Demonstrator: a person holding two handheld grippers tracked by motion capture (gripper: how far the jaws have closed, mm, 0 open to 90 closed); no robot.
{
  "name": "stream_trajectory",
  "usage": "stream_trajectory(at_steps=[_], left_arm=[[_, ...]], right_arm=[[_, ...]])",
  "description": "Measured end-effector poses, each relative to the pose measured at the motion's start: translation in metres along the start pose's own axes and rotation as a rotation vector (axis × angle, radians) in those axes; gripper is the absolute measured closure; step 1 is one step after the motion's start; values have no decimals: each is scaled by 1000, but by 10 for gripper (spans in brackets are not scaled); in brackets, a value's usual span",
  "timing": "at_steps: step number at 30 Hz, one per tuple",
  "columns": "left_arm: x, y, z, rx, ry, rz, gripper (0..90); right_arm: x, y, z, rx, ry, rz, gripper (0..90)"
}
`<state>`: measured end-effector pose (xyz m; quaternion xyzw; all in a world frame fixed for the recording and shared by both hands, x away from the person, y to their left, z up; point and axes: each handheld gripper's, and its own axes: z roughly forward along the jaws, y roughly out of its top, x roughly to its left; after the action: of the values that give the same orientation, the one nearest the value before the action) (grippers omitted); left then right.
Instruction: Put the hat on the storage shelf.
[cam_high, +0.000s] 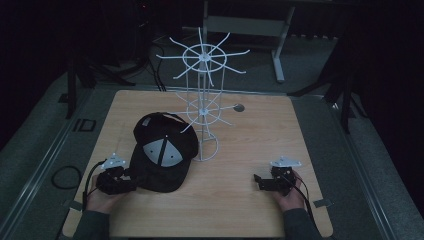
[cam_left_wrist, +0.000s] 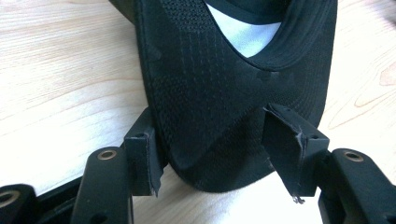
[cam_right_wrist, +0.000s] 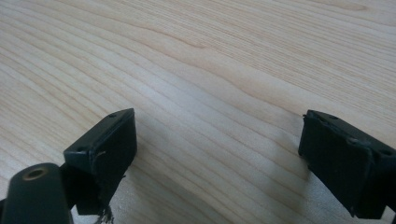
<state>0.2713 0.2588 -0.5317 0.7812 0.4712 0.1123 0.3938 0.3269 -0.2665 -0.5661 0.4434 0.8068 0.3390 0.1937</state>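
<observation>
A black cap (cam_high: 160, 150) with a grey front panel lies on the wooden table (cam_high: 260, 135), left of centre, its brim toward me. My left gripper (cam_high: 131, 179) is at the brim's left edge. In the left gripper view the brim (cam_left_wrist: 210, 93) runs between the jaws of the left gripper (cam_left_wrist: 212, 149): one pad is at the brim's left edge, the other over its top, and they stand apart without clamping it. My right gripper (cam_high: 257, 181) rests near the table's front right. Its jaws (cam_right_wrist: 217, 144) are wide open over bare wood.
A white wire rack (cam_high: 202, 110) with two tiers of radiating hooks stands just right of the cap, near the table's middle. A small round grey hole (cam_high: 239, 107) sits behind it. Dark floor, cables and stands surround the table.
</observation>
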Motion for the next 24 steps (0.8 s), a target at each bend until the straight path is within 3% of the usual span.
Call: stream_trajectory(at_steps=[16,24], left_arm=[[-8,7,21,56,-82,21,470],[-11,9,22,48,-194,4,652]], right_arm=[[0,0,0,0,0,0,112],[0,0,0,0,0,0,112]])
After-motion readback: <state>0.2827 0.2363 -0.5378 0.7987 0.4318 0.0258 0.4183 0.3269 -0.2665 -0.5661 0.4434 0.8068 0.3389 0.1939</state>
